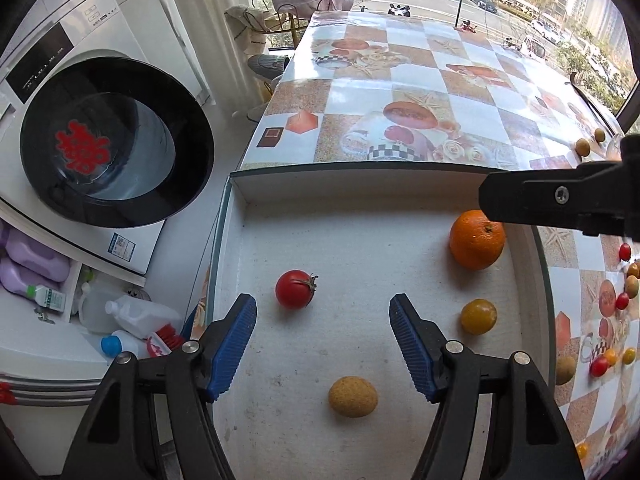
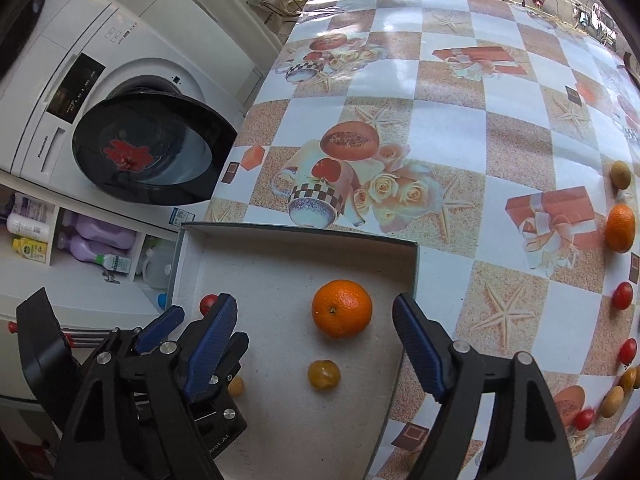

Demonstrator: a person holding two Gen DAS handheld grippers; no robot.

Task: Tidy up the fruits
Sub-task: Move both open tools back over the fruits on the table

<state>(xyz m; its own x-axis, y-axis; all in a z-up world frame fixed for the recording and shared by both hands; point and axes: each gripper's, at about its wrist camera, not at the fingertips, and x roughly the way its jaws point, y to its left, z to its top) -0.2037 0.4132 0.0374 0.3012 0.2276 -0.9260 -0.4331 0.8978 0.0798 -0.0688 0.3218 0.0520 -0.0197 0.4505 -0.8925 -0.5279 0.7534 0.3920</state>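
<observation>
The left gripper hangs over the white box with its blue pads spread wide and nothing between them. Nearest, just short of the fingertips and a little toward the right pad, lies a tan round fruit. Just past the left fingertip sits a red tomato, stem turned to the right. Outside the right finger, near the box's right wall, rests a yellow tomato, and beyond it an orange, partly covered by the black body of the other tool.

The right gripper is likewise released, empty, its fingers reaching over the same box. The yellow tomato lies between the fingers, short of the tips; the orange sits level with the tips, in the gap, touching neither pad. The left gripper crowds the space beside the left finger, hiding most of the red tomato and tan fruit.

The box's far wall stands just beyond the orange, its right wall under the right finger. Past these, the patterned tablecloth lies open, with loose fruits along its right edge: a second orange, cherry tomatoes. Left of the box the table ends; a washing machine stands below.
</observation>
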